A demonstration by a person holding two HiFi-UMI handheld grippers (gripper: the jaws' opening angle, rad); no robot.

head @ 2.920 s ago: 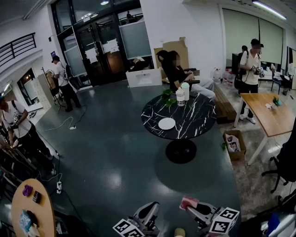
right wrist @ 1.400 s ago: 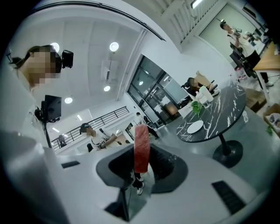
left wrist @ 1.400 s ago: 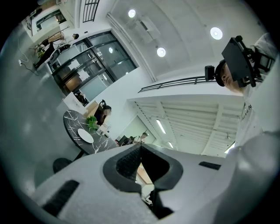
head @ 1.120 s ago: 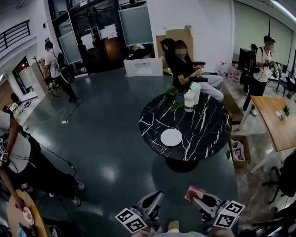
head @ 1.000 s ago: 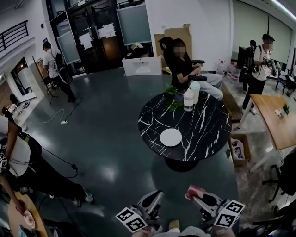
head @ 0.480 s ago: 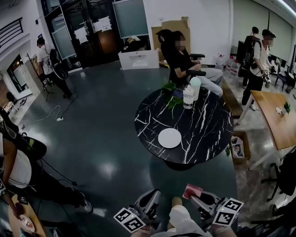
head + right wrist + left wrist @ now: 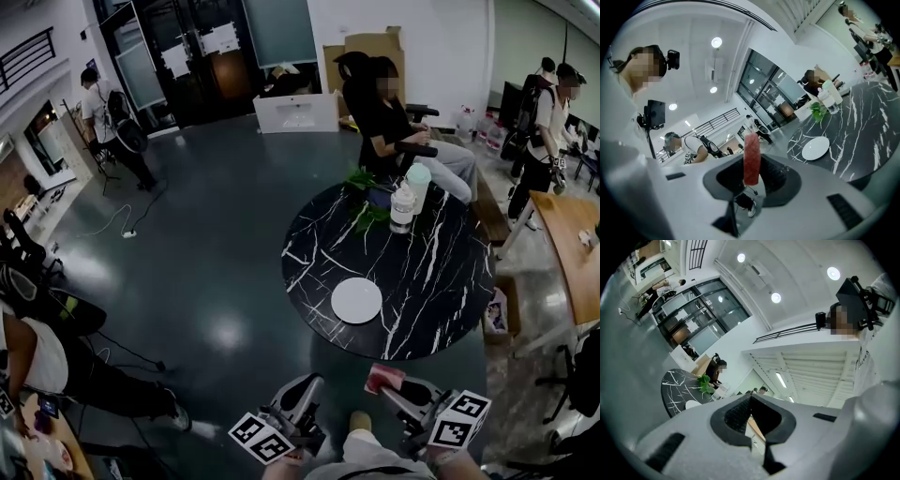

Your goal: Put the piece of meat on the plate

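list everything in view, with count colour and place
round table: 1, black with white veins, right of centre
plate: 1, white, table's near side, empty
bottles: 2, white and pale green, table's far side
plant: 1, green, beside the bottles
wooden table: 1, tan, right edge
seated person: 1, dark clothes, behind the round table
piece of meat: 1, red, between right gripper's jaws
left gripper: 1, grey, bottom centre, shut, empty
right gripper: 1, grey, bottom, shut on the meat

Both handheld units had pale grey moulded plastic bodies: left gripper (image 7: 307, 386), right gripper (image 7: 386, 382). Black ribbed pads (image 7: 735, 412) lined the jaws. Each carried a white cube with black square markers (image 7: 458, 420). The operator wore a white top (image 7: 881, 357) and a black head-mounted camera (image 7: 855, 298).
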